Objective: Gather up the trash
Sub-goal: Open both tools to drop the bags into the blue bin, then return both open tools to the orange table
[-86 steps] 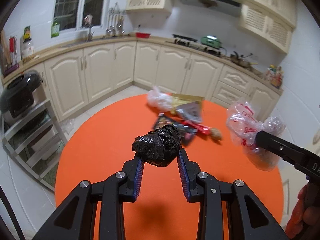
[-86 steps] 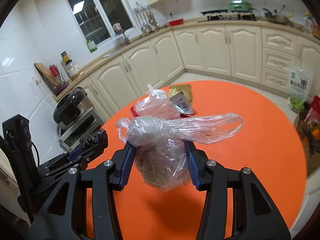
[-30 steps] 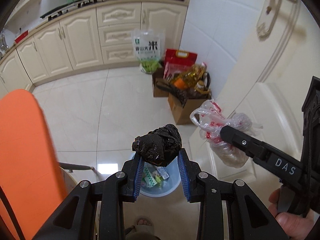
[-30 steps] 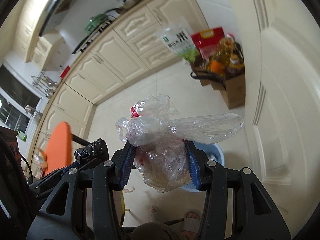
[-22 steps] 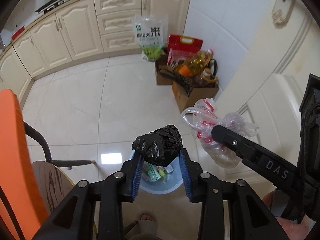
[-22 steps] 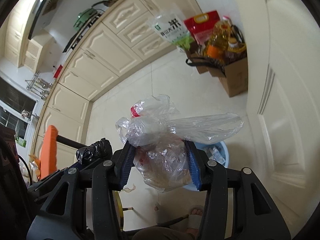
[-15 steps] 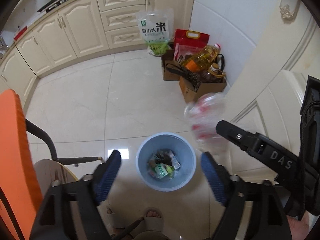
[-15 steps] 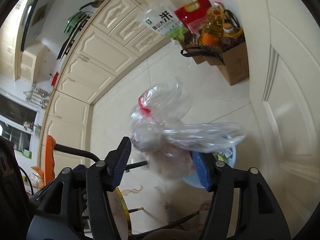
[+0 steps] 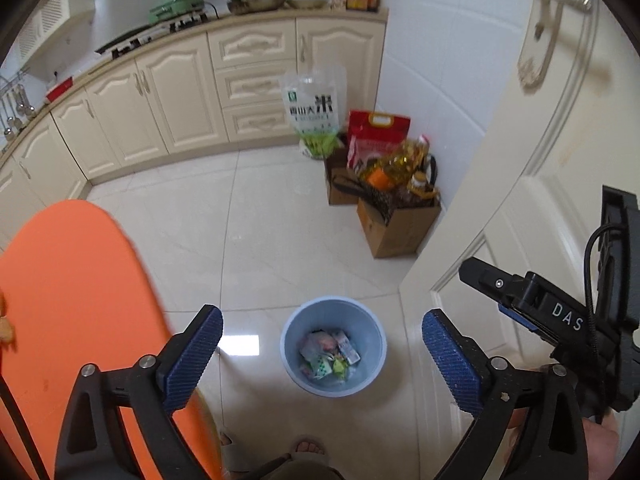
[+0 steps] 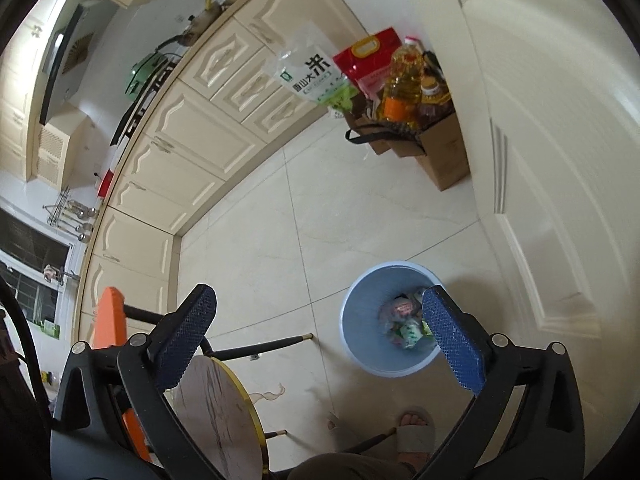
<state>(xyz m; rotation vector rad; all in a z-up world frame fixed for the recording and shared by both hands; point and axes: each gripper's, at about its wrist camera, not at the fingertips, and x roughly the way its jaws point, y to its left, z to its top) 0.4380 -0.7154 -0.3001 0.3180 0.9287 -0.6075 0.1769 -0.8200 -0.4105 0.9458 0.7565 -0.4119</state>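
Now | left gripper (image 9: 322,338) spread | right gripper (image 10: 320,320) spread | one blue bin (image 9: 374,328)

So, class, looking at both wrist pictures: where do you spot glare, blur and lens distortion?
Left wrist view: a bright glare patch on the floor tiles beside the blue bin; the door handle looks smeared. Right wrist view: cabinets bow strongly, the door curves, and the bin's trash is slightly soft.

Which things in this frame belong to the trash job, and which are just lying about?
Job:
blue bin holding trash
left gripper, open
right gripper, open

Bystanders:
rice bag
red bag
oil bottle
cardboard box
stool
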